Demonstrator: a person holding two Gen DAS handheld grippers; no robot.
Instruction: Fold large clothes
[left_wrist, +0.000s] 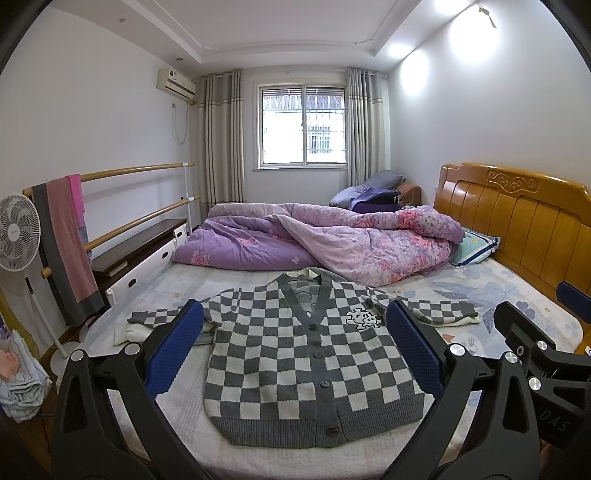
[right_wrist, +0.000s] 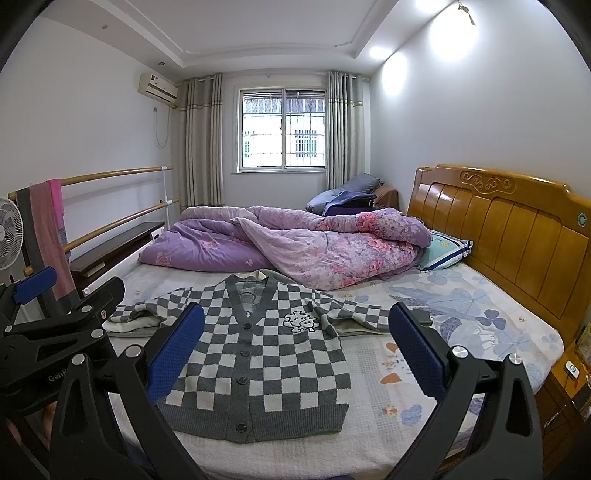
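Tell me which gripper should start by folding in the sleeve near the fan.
Left. The left gripper hangs open nearer that sleeve of the cardigan; the right gripper sits toward the headboard side.

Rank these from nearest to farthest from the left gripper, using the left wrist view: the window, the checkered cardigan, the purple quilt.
1. checkered cardigan: flat on the bed, just ahead of the left gripper.
2. purple quilt: bunched behind the cardigan, mid-bed.
3. window: on the far wall.

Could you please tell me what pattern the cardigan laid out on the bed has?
The cardigan is a grey-and-cream checkerboard with grey ribbed trim, clearest in the left wrist view.
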